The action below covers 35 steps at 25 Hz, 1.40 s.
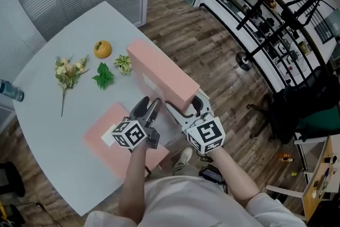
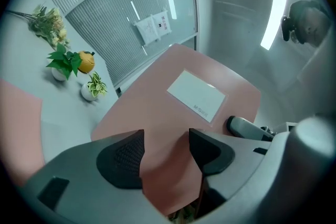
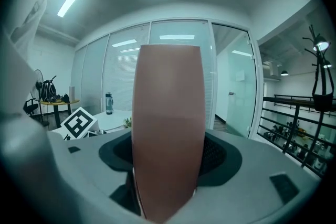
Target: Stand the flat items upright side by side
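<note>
A pink flat box (image 1: 159, 72) stands on its long edge across the white table (image 1: 48, 125). My right gripper (image 1: 183, 109) is shut on its near end, and its narrow edge (image 3: 168, 102) fills the gap between the jaws in the right gripper view. My left gripper (image 1: 149, 110) is just left of that box, pointing at the broad side (image 2: 152, 102) that carries a white label (image 2: 196, 94). Its jaws stand open and the pads do not press on anything. A second pink flat box (image 1: 103, 138) lies flat on the table under and left of the left gripper.
At the far side of the table lie an orange ornament (image 1: 102, 49), two small green plants (image 1: 103, 75) (image 1: 123, 64) and a dried flower bunch (image 1: 68, 70). A bottle (image 1: 10, 90) sits at the left edge. The table's near edge is close to the person.
</note>
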Each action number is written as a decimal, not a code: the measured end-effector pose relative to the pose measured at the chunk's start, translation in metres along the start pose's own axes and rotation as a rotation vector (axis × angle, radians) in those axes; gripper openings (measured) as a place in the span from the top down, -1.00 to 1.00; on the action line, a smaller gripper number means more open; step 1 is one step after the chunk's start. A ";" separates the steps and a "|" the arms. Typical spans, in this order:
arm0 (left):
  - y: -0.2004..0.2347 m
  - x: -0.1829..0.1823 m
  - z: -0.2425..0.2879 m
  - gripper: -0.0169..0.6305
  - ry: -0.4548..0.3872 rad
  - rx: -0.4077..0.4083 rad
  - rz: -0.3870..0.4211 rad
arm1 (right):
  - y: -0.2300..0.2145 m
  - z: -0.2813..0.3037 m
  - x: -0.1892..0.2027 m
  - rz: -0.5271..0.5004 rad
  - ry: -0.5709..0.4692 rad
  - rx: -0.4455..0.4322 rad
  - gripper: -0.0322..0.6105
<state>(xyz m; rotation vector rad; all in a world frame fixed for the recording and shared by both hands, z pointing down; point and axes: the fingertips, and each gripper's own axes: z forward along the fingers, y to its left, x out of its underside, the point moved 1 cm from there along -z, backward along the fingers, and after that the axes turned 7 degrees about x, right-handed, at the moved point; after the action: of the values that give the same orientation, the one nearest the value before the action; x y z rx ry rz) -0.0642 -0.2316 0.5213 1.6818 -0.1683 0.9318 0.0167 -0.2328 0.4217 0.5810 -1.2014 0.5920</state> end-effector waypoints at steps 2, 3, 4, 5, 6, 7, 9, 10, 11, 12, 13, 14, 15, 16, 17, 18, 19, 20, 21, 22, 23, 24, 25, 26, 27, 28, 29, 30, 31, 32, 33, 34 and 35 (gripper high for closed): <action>0.001 0.004 -0.001 0.13 0.011 0.000 -0.007 | 0.000 -0.002 0.007 -0.003 0.014 -0.002 -0.09; 0.001 0.005 -0.001 0.13 0.016 0.000 -0.009 | 0.000 -0.004 0.010 -0.005 0.019 -0.001 -0.09; 0.001 0.007 0.000 0.13 0.022 0.000 -0.011 | 0.000 -0.005 0.012 -0.009 0.024 0.000 -0.09; 0.002 0.009 0.000 0.13 0.030 -0.002 -0.012 | 0.000 -0.006 0.015 -0.013 0.030 0.001 -0.09; 0.003 0.011 0.000 0.13 0.037 -0.003 -0.014 | -0.001 -0.006 0.019 -0.017 0.039 0.001 -0.09; 0.004 0.013 0.000 0.13 0.042 -0.005 -0.018 | -0.001 -0.007 0.022 -0.020 0.048 0.001 -0.09; 0.005 0.016 0.000 0.13 0.047 -0.008 -0.028 | -0.002 -0.009 0.030 -0.025 0.067 -0.001 -0.09; 0.006 0.016 0.000 0.13 0.048 -0.009 -0.030 | -0.002 -0.010 0.033 -0.026 0.072 -0.001 -0.09; 0.007 0.017 -0.001 0.13 0.050 -0.010 -0.031 | -0.002 -0.011 0.035 -0.026 0.072 0.000 -0.09; 0.007 0.018 -0.001 0.13 0.053 -0.011 -0.033 | -0.002 -0.012 0.036 -0.026 0.068 0.003 -0.09; 0.008 0.019 -0.001 0.13 0.054 -0.011 -0.036 | -0.003 -0.011 0.037 -0.024 0.065 0.004 -0.09; 0.009 0.019 -0.001 0.13 0.054 -0.010 -0.040 | -0.003 -0.010 0.037 -0.022 0.063 0.004 -0.09; 0.009 0.020 -0.001 0.13 0.054 -0.009 -0.042 | -0.003 -0.010 0.038 -0.020 0.063 0.003 -0.09; 0.009 0.021 -0.001 0.13 0.055 -0.008 -0.042 | -0.003 -0.009 0.038 -0.017 0.063 0.002 -0.09; 0.009 0.022 -0.001 0.13 0.058 -0.007 -0.039 | -0.003 -0.010 0.038 -0.017 0.063 0.002 -0.09; 0.008 0.023 0.000 0.13 0.062 -0.006 -0.036 | -0.003 -0.010 0.038 -0.018 0.062 0.003 -0.09; 0.008 0.023 0.000 0.13 0.064 -0.006 -0.034 | -0.003 -0.010 0.038 -0.022 0.060 0.004 -0.09; 0.008 0.023 0.000 0.13 0.066 -0.006 -0.033 | -0.003 -0.009 0.039 -0.025 0.060 0.004 -0.09; 0.008 0.024 0.000 0.13 0.067 -0.006 -0.032 | -0.003 -0.009 0.039 -0.026 0.060 0.005 -0.09; 0.007 0.024 -0.001 0.13 0.068 -0.006 -0.032 | -0.003 -0.009 0.039 -0.028 0.062 0.006 -0.09; 0.007 0.024 -0.001 0.13 0.067 -0.005 -0.033 | -0.003 -0.009 0.039 -0.028 0.064 0.007 -0.09; 0.006 0.024 -0.001 0.13 0.066 -0.004 -0.033 | -0.003 -0.009 0.039 -0.027 0.066 0.007 -0.09; 0.006 0.024 -0.001 0.13 0.064 -0.002 -0.034 | -0.004 -0.009 0.040 -0.026 0.068 0.007 -0.09; 0.005 0.024 0.000 0.13 0.063 0.001 -0.033 | -0.004 -0.008 0.040 -0.026 0.069 0.007 -0.09; 0.004 0.024 0.000 0.13 0.064 0.004 -0.033 | -0.004 -0.008 0.040 -0.026 0.071 0.008 -0.10; 0.003 0.024 0.001 0.13 0.066 0.008 -0.032 | -0.004 -0.009 0.040 -0.027 0.073 0.011 -0.10; 0.002 0.025 0.001 0.13 0.069 0.011 -0.031 | -0.004 -0.009 0.040 -0.028 0.076 0.013 -0.10; 0.001 0.025 0.002 0.13 0.072 0.013 -0.031 | -0.004 -0.010 0.040 -0.030 0.078 0.015 -0.11; 0.000 0.026 0.002 0.13 0.073 0.016 -0.032 | -0.004 -0.010 0.040 -0.032 0.080 0.017 -0.11; -0.001 0.026 0.001 0.13 0.073 0.020 -0.033 | -0.004 -0.011 0.040 -0.035 0.082 0.018 -0.11; -0.002 0.025 0.002 0.13 0.073 0.025 -0.036 | -0.004 -0.012 0.039 -0.039 0.085 0.020 -0.11; -0.003 0.025 0.002 0.13 0.074 0.030 -0.038 | -0.004 -0.013 0.039 -0.042 0.088 0.021 -0.12; -0.003 0.025 0.002 0.13 0.074 0.034 -0.039 | -0.004 -0.014 0.039 -0.043 0.091 0.023 -0.12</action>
<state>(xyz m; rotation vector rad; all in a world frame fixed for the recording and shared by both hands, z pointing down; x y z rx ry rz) -0.0445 -0.2234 0.5348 1.6737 -0.0702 0.9713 0.0387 -0.2219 0.4554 0.5921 -1.0950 0.5905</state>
